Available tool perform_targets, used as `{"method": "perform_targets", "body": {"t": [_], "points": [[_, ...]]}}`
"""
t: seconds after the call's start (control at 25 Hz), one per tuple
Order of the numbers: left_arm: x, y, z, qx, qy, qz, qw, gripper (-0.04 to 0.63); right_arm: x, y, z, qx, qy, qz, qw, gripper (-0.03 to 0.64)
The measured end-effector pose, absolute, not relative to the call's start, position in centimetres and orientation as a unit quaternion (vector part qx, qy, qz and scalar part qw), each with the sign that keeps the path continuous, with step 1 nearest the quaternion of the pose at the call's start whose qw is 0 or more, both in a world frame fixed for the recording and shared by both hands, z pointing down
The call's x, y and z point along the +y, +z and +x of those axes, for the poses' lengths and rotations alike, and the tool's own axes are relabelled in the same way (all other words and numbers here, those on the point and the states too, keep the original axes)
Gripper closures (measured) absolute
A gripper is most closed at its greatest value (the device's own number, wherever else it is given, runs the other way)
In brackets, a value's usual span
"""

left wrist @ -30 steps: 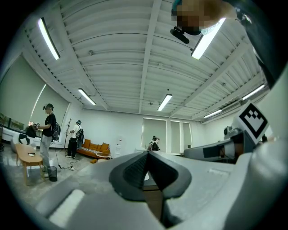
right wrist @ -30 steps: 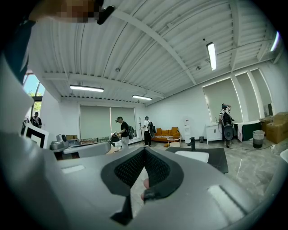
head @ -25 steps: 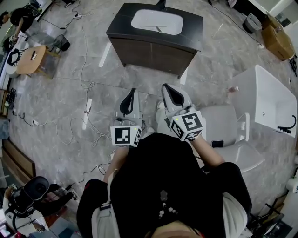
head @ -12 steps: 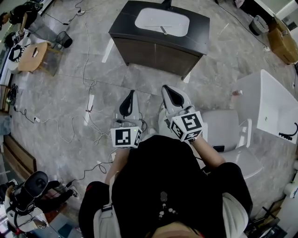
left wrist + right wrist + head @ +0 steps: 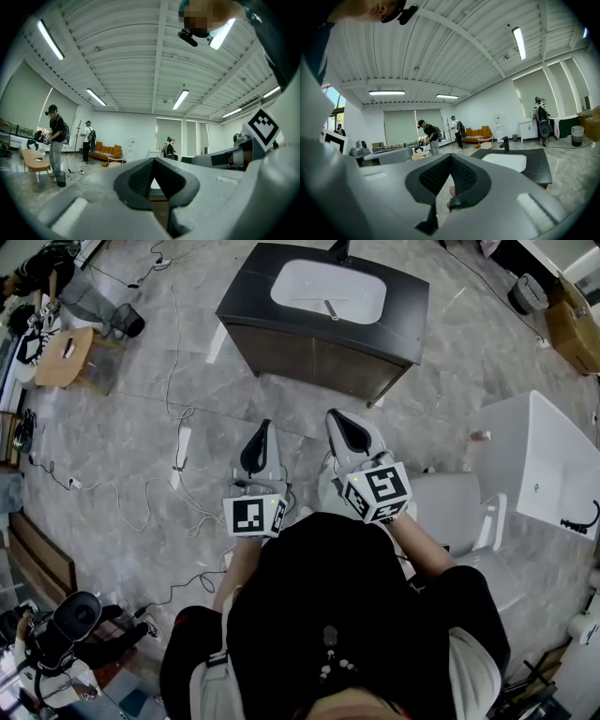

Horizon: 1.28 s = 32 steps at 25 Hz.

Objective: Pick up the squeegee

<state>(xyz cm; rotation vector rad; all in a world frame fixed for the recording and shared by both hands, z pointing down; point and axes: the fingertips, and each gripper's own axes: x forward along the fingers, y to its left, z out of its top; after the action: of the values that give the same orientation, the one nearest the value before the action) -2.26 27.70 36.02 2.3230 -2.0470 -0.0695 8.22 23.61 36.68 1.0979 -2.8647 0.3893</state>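
One dark rectangular counter with a white oval basin is shown ahead. Both white hand-held grippers, left and right, are held closed, empty. The squeegee, seen only as a thin grey bar, is laid in the basin.

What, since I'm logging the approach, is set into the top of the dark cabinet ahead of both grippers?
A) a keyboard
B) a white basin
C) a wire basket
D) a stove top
B: the head view shows a white basin sunk into the top of the dark cabinet.
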Motion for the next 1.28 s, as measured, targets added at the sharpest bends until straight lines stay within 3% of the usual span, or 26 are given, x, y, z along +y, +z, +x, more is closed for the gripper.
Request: {"method": "perform_targets", "body": {"t": [1.28], "points": [[12.2, 35.2, 0.2, -0.696, -0.016, 0.718, 0.010, 0.594, 6.8, 36.6, 10.4, -0.938, 0.130, 0.322, 0.025, 0.615]]}}
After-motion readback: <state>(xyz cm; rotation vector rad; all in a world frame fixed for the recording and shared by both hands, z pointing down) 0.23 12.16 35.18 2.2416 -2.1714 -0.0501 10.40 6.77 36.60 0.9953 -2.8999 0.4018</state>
